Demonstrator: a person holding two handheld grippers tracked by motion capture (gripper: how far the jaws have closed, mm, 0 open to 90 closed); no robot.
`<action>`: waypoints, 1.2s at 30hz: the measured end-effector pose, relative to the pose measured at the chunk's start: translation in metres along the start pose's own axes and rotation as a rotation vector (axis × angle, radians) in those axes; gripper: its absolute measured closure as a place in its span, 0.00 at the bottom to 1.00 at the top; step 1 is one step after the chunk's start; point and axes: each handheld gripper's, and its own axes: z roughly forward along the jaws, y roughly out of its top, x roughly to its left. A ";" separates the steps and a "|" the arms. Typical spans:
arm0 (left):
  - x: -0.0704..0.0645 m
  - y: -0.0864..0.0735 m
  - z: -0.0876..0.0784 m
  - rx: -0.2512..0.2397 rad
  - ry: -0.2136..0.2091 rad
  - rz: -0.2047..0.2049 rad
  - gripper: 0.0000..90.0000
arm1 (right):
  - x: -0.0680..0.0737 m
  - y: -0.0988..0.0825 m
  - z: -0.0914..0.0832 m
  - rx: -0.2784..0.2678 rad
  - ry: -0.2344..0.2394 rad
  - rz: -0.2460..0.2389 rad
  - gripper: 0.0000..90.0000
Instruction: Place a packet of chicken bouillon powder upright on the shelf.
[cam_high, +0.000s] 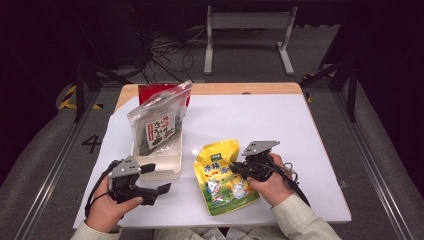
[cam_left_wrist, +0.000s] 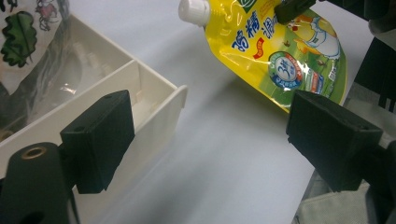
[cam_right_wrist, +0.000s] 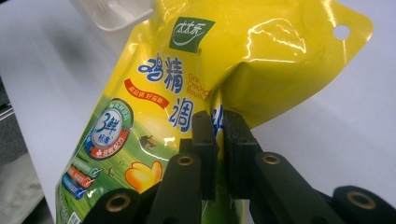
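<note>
The right gripper (cam_right_wrist: 219, 135) has its fingers (cam_right_wrist: 204, 140) pinched on a fold of the yellow spouted pouch (cam_high: 225, 177), gripping it near the middle of its right edge, so the film buckles into a ridge where the pads bite. That side grip seems chosen because the pouch is soft and flat: an edge fold gives the pads something thin to clamp, and the pouch tips up from there, its held side off the white bench (cam_high: 260, 120) while the lower part looks to rest on the sheet near the person's side. In the left gripper view the pouch (cam_left_wrist: 280, 51) hangs tilted with its white cap (cam_left_wrist: 194, 10) pointing toward the tray, which suggests the work in hand is carrying it over to the white divided tray (cam_high: 160, 162) just to its left. The left gripper (cam_high: 150, 180) waits low on the bench with its fingers (cam_left_wrist: 100, 140) spread wide and nothing between them, aimed past the tray's near corner (cam_left_wrist: 163, 100), probably ready to steady the tray or take the pouch's free end. A clear bag of dark seaweed (cam_high: 157, 120) already stands leaning in the tray's far compartment, so the near compartment looks like the free slot.
</note>
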 end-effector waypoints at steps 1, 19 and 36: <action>-0.001 0.000 0.001 -0.006 -0.002 -0.012 0.18 | 0.000 0.001 -0.002 -0.008 -0.001 -0.003 0.93; -0.021 0.008 0.036 -0.052 -0.144 -0.074 0.21 | 0.022 0.013 -0.029 -0.155 -0.030 -0.069 0.93; -0.039 0.017 0.074 -0.037 -0.250 -0.094 0.20 | 0.032 0.016 -0.030 -0.180 -0.024 -0.087 0.93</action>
